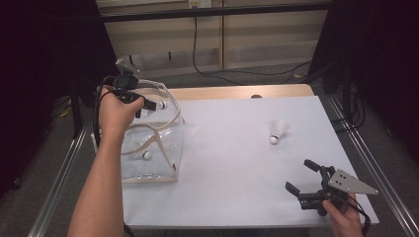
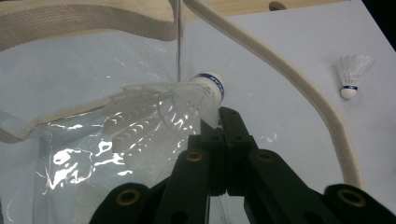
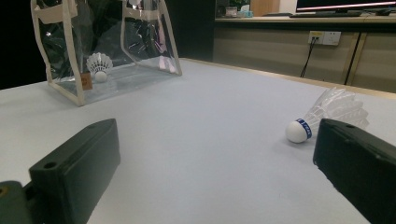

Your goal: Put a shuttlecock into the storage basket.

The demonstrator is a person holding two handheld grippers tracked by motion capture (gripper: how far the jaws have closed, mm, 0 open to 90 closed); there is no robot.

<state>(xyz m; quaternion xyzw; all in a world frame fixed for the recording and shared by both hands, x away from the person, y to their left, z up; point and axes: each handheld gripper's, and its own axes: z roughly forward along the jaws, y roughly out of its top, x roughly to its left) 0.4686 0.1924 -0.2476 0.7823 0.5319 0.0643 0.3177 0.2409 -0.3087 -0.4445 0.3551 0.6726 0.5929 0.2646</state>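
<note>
- Lower right of the high view: the right gripper (image 1: 300,177) sits low over the desk (image 1: 232,163), its fingers (image 3: 74,172) spread wide and released, nothing between them.
- Beyond it, right of centre, a loose shuttlecock (image 1: 277,131) lies on its side on the desk.
- At the left, a clear bag (image 1: 158,163) with cream trim stands on the desk, a second shuttlecock (image 1: 146,155) lying inside.
- Above the bag's opening, the left gripper (image 1: 148,104) has its fingers (image 2: 233,130) clenched on the feathers of a third shuttlecock (image 2: 187,100), cork up.
</note>
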